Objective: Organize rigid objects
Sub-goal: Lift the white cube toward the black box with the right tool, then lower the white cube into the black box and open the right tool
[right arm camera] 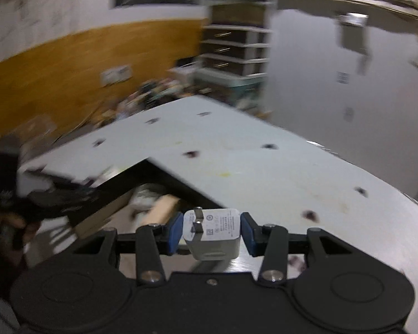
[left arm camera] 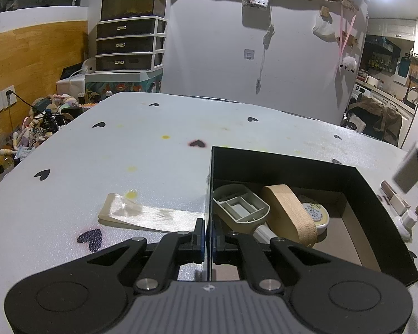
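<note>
Left gripper (left arm camera: 208, 239): jaws closed on the near-left wall of the black box (left arm camera: 376, 206), one pad outside, one inside, pinning the box in place on the table (left arm camera: 153, 144)

Box contents: grey plastic scoop (left arm camera: 239, 203) against the left wall, wooden oval ring (left arm camera: 289, 211) leaning just right of it, round tin (left arm camera: 316, 213) touching the ring; right half of the floor bare cardboard

Box place: toward the table's right half, its far-left corner pointing at the table's middle

Right gripper (right arm camera: 212, 233): blue pads pressed on both flat sides of a white charger plug (right arm camera: 211, 233), prongs facing forward and left, body hanging down between the fingers

Key relation: box opening ahead and to the left of the charger in the right wrist view, lower than the jaws; right hand the only one carrying anything, left hand tied up steadying the wall

Likely need: carry left and forward past the box's right wall, lower over the bare right half, well apart from the ring

Leftovers: small items (left arm camera: 404, 217) by the table's right edge, outside the box
</note>
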Demonstrator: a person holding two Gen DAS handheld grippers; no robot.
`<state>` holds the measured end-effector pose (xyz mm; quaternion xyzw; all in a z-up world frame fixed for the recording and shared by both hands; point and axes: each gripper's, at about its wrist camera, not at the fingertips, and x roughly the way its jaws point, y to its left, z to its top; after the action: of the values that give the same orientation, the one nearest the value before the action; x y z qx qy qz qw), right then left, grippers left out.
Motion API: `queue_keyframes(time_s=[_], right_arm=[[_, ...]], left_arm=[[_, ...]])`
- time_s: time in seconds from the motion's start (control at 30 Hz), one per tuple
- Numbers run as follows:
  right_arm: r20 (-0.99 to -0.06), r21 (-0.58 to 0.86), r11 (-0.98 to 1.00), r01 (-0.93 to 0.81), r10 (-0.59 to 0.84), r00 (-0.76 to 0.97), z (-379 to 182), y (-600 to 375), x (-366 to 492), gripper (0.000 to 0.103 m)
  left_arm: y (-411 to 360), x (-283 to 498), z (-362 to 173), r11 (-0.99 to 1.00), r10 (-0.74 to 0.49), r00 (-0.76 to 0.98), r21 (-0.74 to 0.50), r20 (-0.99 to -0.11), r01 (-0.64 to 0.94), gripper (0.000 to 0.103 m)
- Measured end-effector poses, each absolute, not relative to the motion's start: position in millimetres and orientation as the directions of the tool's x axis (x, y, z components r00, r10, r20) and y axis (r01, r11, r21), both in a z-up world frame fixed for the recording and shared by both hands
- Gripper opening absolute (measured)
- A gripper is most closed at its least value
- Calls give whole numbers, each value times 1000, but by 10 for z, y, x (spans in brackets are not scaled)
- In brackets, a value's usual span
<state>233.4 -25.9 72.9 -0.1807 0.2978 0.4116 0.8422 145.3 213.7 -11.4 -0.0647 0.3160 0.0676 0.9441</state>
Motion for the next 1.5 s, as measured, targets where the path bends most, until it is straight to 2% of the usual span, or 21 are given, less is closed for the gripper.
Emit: queue_keyframes(time_s=[0.23, 0.4, 0.57, 0.67, 0.9, 1.27, 1.37, 1.43, 1.5], right_arm=[[-772, -144, 410, -901, 522, 361, 476, 152, 2410, 46], [-835, -217, 312, -925, 431, 342, 232, 336, 2513, 46], [-857, -263, 223, -939, 393, 334, 148, 439, 2576, 46], [-835, -332, 237, -913, 376, 401, 164, 456, 2619, 45], [-809, -351, 263, -899, 399, 432, 339, 399, 2643, 57], [-801, -246, 300, -922, 473, 368, 509, 277, 2381, 69], [-788, -235, 315, -920, 493, 370, 547, 234, 2292, 76], [-776, -226, 332, -916, 506, 375, 562, 194, 2234, 85], [-765, -214, 354, -910, 518, 382, 579, 151, 2191, 89]], left_arm=[[2140, 1454, -113, 982, 85, 792, -81, -605, -168, 5], [2151, 1453, -121, 983, 80, 794, -85, -603, -163, 5], [2157, 1448, -126, 983, 77, 795, -87, -602, -161, 5], [2166, 1441, -132, 983, 74, 796, -93, -601, -161, 5], [2170, 1437, -137, 983, 73, 795, -89, -602, -158, 5], [2173, 1439, -140, 983, 75, 795, -88, -602, -159, 5], [2174, 1439, -140, 983, 75, 795, -88, -602, -159, 5], [2174, 1439, -140, 983, 74, 795, -89, -602, -159, 5], [2173, 1439, -140, 983, 74, 795, -88, -602, -159, 5]])
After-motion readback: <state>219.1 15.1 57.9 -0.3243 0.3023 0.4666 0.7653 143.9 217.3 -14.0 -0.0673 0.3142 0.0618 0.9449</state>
